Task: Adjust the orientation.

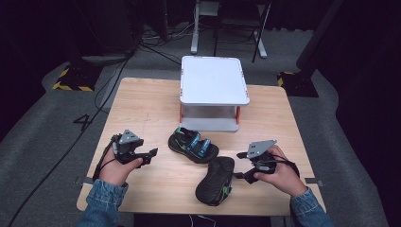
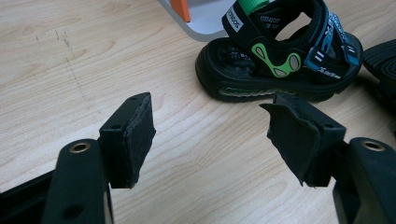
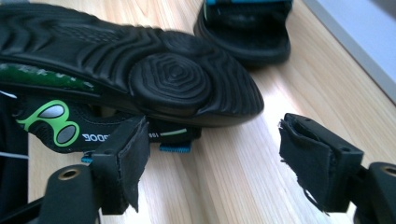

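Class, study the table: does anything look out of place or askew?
Yes. The near sandal lies overturned, tread up, by the right gripper, while its mate sits upright beside the white stand.

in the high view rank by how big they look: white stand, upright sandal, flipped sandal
1. white stand, clearly the largest.
2. upright sandal and flipped sandal, lying sole up: these look about alike. The flipped one sits nearer the camera, so ranking them is unsure.

"4" on floor (image 1: 85, 122), sandal (image 2: 280, 51) label illegible
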`<state>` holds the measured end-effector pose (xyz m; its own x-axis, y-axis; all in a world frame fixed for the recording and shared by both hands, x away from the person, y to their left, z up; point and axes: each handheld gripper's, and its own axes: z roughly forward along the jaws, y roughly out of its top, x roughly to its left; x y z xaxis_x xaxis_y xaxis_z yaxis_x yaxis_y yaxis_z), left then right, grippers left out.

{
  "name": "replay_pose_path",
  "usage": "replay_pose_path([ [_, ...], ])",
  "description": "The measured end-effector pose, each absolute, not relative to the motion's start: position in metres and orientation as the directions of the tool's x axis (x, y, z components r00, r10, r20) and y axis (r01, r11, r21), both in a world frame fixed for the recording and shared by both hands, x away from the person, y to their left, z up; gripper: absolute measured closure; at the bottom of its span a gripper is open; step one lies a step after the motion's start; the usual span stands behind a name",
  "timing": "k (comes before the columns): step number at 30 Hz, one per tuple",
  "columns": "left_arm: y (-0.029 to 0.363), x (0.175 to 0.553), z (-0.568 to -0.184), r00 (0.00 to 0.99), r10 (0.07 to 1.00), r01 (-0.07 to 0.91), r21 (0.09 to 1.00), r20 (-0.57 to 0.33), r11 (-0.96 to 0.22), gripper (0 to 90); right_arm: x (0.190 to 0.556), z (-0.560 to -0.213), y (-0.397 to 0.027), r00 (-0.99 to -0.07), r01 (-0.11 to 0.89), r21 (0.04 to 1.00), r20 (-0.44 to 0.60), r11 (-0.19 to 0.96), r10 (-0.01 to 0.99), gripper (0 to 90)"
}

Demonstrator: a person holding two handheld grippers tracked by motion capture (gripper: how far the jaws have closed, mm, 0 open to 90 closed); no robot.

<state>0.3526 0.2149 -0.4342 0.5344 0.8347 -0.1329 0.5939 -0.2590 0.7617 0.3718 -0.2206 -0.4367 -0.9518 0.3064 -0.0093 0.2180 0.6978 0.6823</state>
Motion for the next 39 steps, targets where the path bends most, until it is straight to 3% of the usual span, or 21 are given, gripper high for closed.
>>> replay_pose_path([
  [12,0.212,0.353,-0.436,0.539,0.832,0.598,0.757,-0.135,-0.264,31.6,0.369,-0.445,-0.185,-0.939,0.185,0.785,-0.036,0.591,0.342,25.8],
  [17,0.213,0.353,-0.437,0.538,0.832,0.6,0.754,-0.134,-0.267,31.6,0.37,-0.452,-0.177,-0.926,0.17,0.76,-0.093,0.627,0.365,21.6],
  [25,0.214,0.353,-0.437,0.537,0.833,0.597,0.757,-0.133,-0.264,31.5,0.375,-0.445,-0.195,-0.943,0.169,0.808,-0.034,0.565,0.332,25.9],
  [29,0.214,0.353,-0.437,0.536,0.834,0.598,0.756,-0.132,-0.265,31.6,0.383,-0.442,-0.211,-0.924,0.175,0.819,-0.055,0.546,0.379,40.2],
  [31,0.214,0.353,-0.439,0.537,0.833,0.602,0.752,-0.134,-0.267,31.6,0.389,-0.45,-0.214,-0.912,0.192,0.817,-0.057,0.544,0.406,42.6],
  [35,0.214,0.351,-0.44,0.531,0.837,0.608,0.749,-0.135,-0.265,31.6,0.395,-0.467,-0.202,-0.93,0.177,0.79,-0.062,0.587,0.363,39.0],
  [39,0.218,0.347,-0.442,0.522,0.842,0.616,0.743,-0.137,-0.261,31.5,0.4,-0.475,-0.194,-0.939,0.153,0.783,-0.075,0.603,0.335,42.1],
])
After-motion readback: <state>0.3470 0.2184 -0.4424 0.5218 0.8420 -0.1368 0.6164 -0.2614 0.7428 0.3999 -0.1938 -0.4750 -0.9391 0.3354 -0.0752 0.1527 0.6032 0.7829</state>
